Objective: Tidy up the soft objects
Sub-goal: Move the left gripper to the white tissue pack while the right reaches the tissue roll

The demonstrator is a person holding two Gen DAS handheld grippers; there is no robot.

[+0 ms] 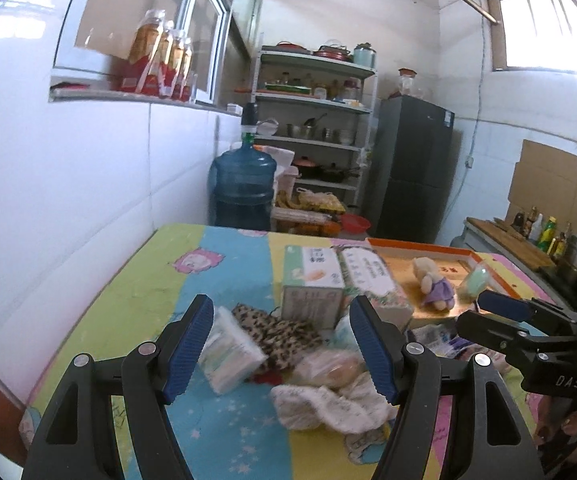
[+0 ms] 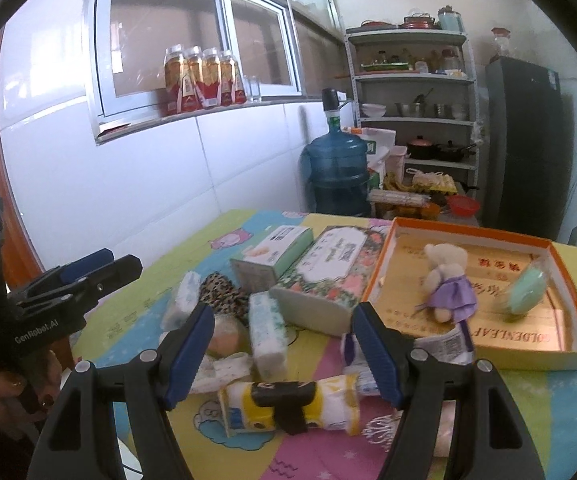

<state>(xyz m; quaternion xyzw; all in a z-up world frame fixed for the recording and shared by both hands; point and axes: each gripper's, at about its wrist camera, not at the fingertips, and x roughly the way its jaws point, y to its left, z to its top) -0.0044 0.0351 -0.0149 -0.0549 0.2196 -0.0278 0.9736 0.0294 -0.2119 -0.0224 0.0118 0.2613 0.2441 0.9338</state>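
My left gripper (image 1: 282, 348) stands open above a heap of soft things on the colourful tablecloth: a small tissue pack (image 1: 228, 354), a leopard-print cloth (image 1: 276, 332), a pale soft item in plastic (image 1: 332, 368) and a white fluffy cloth (image 1: 328, 400). Nothing touches its pads. My right gripper (image 2: 282, 354) is also open, with nothing in it, over a tissue pack (image 2: 266, 332) and a yellow-and-white pack with a black band (image 2: 292, 400). An orange-rimmed box (image 2: 472, 229) holds a teddy bear in a purple dress (image 2: 448, 280) and a mint-green soft item (image 2: 526, 292).
Two tissue boxes (image 2: 272, 256) (image 2: 324, 276) lie between the heap and the orange box. A white tiled wall runs along the table's left side. Behind the table stand a blue water jug (image 2: 336, 172), a metal shelf (image 2: 412, 76) and a dark fridge (image 2: 528, 140). A hand holds each gripper.
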